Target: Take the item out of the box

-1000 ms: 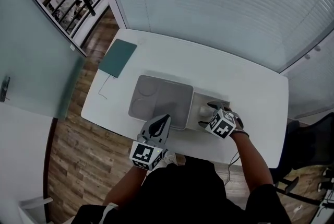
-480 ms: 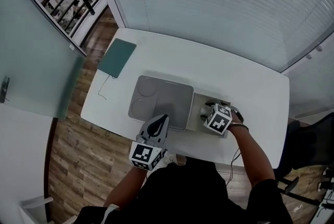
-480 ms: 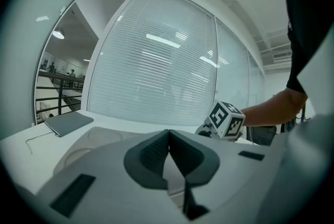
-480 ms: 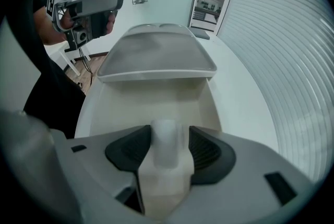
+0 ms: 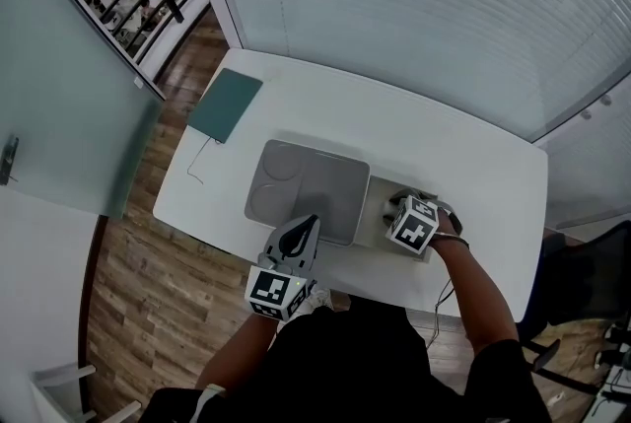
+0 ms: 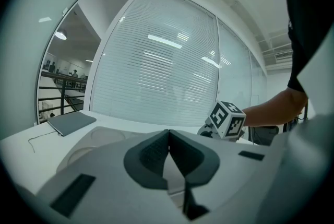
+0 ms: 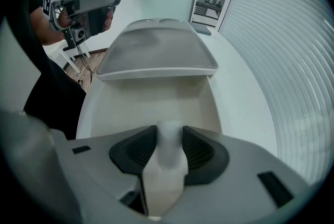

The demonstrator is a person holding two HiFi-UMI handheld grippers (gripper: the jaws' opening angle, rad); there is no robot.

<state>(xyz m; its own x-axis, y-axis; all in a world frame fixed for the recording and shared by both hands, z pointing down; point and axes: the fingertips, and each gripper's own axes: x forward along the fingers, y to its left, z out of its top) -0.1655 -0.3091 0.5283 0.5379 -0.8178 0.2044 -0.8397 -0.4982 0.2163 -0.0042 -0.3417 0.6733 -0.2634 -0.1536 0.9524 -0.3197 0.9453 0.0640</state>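
Hovering clenched and empty beside the grey lid point(image 5: 314, 176), the left gripper point(image 5: 307, 226) idles; inside the open box point(image 7: 151, 100), the right gripper point(image 7: 169, 140) has just been closing its jaws and now grips a white item point(image 7: 166, 168), perhaps a bottle, ready for lifting.

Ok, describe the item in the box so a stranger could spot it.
On the white table sits a pale box, its grey lid slid to the left. In its open right end is a small white item, alone against the cream walls.
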